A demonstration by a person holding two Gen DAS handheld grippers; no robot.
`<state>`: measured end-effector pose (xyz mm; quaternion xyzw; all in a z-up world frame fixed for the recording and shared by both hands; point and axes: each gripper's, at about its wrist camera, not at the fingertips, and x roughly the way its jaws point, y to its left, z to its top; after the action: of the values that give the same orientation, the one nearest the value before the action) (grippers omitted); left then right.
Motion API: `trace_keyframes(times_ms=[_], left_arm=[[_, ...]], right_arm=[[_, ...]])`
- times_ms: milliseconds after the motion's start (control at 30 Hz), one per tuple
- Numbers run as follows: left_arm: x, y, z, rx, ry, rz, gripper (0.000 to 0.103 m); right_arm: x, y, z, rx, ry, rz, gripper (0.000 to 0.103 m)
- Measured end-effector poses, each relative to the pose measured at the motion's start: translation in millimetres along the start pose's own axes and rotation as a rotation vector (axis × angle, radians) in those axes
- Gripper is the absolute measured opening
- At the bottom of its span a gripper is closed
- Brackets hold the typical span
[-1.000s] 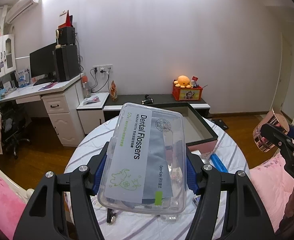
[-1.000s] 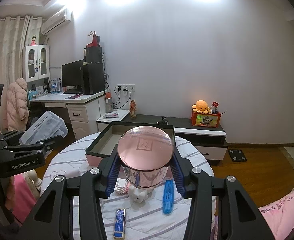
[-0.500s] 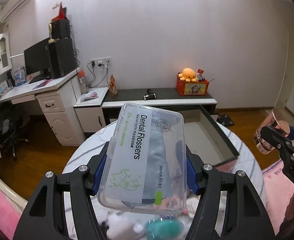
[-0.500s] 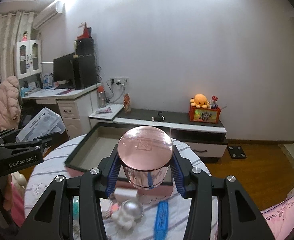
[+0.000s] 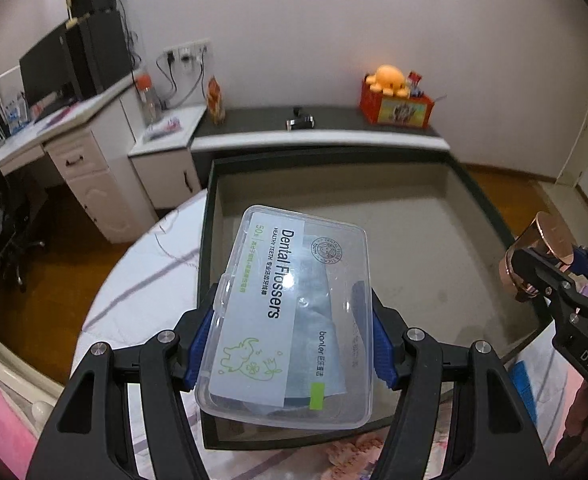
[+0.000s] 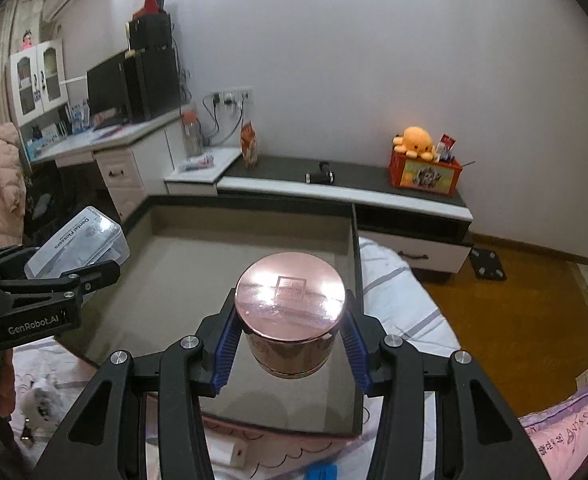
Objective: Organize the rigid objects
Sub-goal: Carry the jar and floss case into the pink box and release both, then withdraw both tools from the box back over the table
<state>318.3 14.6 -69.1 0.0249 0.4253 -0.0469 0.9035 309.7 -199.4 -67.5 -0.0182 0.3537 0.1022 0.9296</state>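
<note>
Left wrist view: left gripper [image 5: 290, 344] clamped on clear plastic floss box [image 5: 294, 312], blue pads pressing both long sides, label "Dental Flossers" facing up. Box hangs tilted over the open dark-rimmed tray [image 5: 469, 200], which sits on the round table [image 5: 142, 280] with striped cloth. Right gripper [image 5: 549, 272] at right edge, gripping the rose-gold jar [image 5: 533, 256] above the tray's right rim.

Right wrist view: right gripper [image 6: 290, 344] closed on rose-gold jar [image 6: 290, 312], pads against its sides, lid up, jar above the tray [image 6: 355, 320] interior near its right wall. Left gripper [image 6: 74, 268] at left, holding floss box [image 6: 78, 244] over the tray's left side. White roll [image 6: 226, 448] lies on the table in front of the tray.
</note>
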Motion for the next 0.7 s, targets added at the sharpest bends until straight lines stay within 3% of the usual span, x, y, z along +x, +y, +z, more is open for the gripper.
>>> trace_keyframes(times_ms=[167, 233, 267, 300, 433, 700], left_arm=[[3, 0, -1, 0.019, 0.022, 0.034, 0.067], [7, -2, -2, 0.027, 0.059, 0.057, 0.084], [8, -3, -2, 0.026, 0.066, 0.058, 0.098], [8, -3, -2, 0.025, 0.053, 0.056, 0.1], [9, -4, -1, 0.041, 0.051, 0.083, 0.1], [9, -4, -1, 0.049, 0.069, 0.077, 0.1]], right_arm=[[11, -1, -2, -0.001, 0.041, 0.014, 0.048], [13, 2, -1, -0.011, 0.055, 0.014, 0.05], [12, 1, -1, -0.005, 0.051, 0.012, 0.064], [11, 0, 0, -0.001, 0.042, 0.007, 0.084], [2, -5, 1, 0.015, 0.003, -0.016, 0.086], [3, -14, 1, 0.053, 0.02, -0.013, 0.086]])
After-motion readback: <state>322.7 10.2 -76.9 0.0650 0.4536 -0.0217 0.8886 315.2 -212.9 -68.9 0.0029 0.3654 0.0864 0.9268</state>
